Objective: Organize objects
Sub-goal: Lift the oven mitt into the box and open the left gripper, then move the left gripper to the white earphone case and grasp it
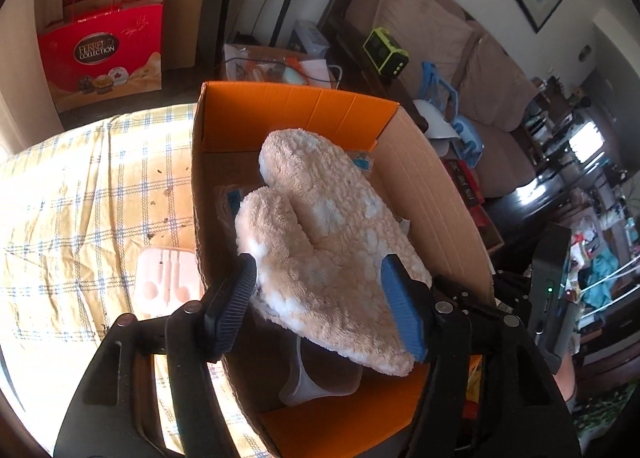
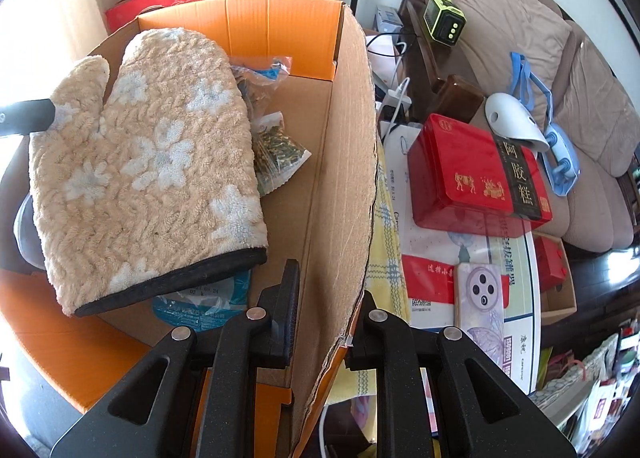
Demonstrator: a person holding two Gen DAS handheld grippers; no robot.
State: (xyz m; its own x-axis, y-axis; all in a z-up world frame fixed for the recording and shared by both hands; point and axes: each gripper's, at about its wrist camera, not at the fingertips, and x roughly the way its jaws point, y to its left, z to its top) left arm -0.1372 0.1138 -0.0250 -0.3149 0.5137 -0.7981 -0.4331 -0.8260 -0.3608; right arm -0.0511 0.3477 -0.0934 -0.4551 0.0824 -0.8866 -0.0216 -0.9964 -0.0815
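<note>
Bright daylight, tablecloth (image 1: 80, 185) blown out at left, fisheye-warped dark corners, sharp focus

A red Ferrero gift bag (image 1: 102, 57) stands at about eleven o'clock in the left wrist view, on the floor by the wall beyond the yellow checked cloth (image 1: 80, 185) covering the tabletop. At two o'clock a brown sofa (image 1: 452, 37) carries a green-and-black cube-shaped device (image 1: 386, 53). In the right wrist view, a red tin (image 2: 476, 173) sits at three o'clock, a phone (image 2: 482, 302) at about four, and a blue strap (image 2: 556, 149) just beside the tin.
</note>
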